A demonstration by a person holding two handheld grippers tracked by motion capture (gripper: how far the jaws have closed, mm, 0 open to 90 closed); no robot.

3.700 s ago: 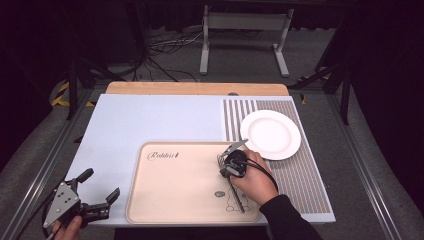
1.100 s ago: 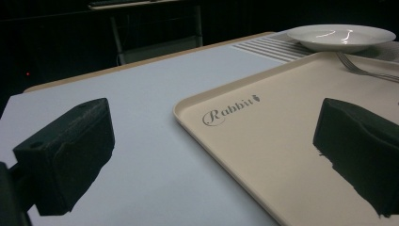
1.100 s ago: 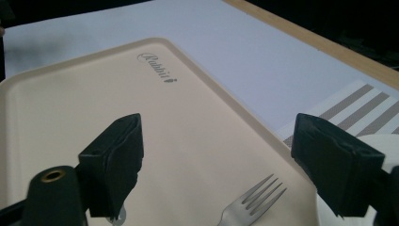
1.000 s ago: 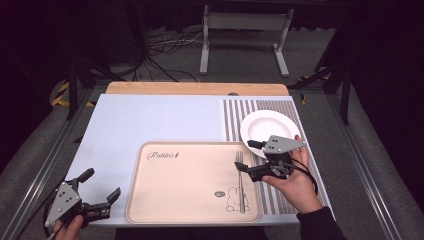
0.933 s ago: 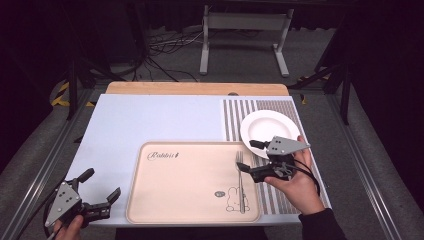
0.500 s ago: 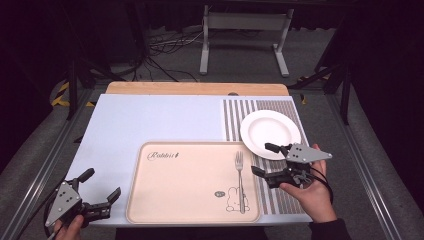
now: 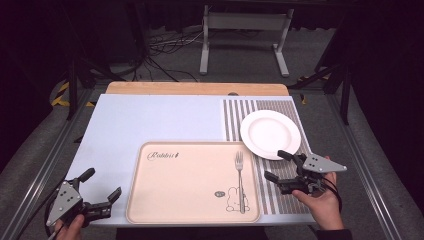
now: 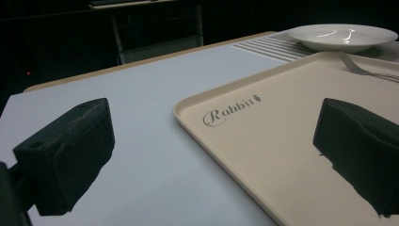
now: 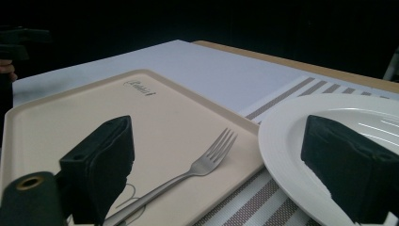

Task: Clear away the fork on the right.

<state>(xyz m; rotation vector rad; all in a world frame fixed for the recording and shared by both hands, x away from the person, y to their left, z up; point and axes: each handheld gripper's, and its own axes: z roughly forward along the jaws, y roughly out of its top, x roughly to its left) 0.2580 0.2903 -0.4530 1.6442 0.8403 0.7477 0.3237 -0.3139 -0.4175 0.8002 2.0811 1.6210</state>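
A beige tray [image 7: 190, 182] printed "Rabbit" lies near the table's front edge. A silver fork [image 7: 240, 182] rests along its right side, tines pointing away from me. A white plate [image 7: 270, 133] sits on the striped mat just right of the tray. My right gripper [image 7: 275, 165] hovers over the stripes beside the fork, below the plate. It is open, its jaws have just been opening, and nothing is between them. In the right gripper view the fork [image 9: 202, 165] and plate [image 9: 291, 141] lie ahead. My left gripper [image 7: 102, 183] stands open at the tray's left front corner, holding nothing.
A pale blue mat [image 7: 150, 120] covers the table, with a striped mat [image 7: 280, 185] on its right part. A wooden strip [image 7: 195, 88] runs along the far edge. Beyond the table stand a metal frame [image 7: 245, 30] and floor cables [image 7: 165, 47].
My right gripper has drawn back from over the tray to the right and toward me, sinking a little. The fork stays lying on the tray. The left gripper has not moved.
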